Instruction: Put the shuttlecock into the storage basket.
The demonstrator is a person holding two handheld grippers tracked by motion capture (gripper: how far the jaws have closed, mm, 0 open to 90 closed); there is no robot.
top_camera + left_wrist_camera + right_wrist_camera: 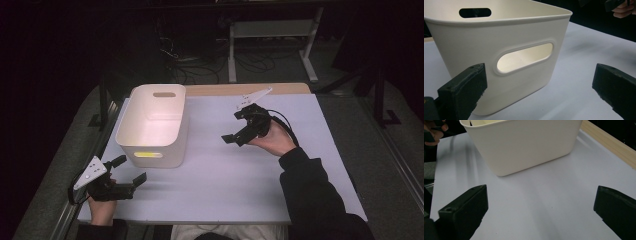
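Standing upright on the left half of the table (pixel 225 170), a cream plastic bin (pixel 152 125) is seen with its open top facing up and an oval handle slot cut into each short wall. The table is covered with a pale sheet, and a strip of bare wood is left showing along its far edge.

The left gripper (pixel 129 172) is held low near the front left corner of the table, just in front of the bin's near wall. Its jaws are spread wide and nothing is held between them. In the left gripper view the bin (pixel 499 50) is seen close ahead, with the near handle slot framed between the two black jaws; the jaws are kept apart from the bin, not touching it.

The right gripper (pixel 235 127) is held above the middle of the table, to the right of the bin and well apart from it, and is pointed toward it. Its jaws are likewise parted and empty. In the right gripper view the bin's (pixel 524 142) side wall is seen farther off across bare table (pixel 544 202).
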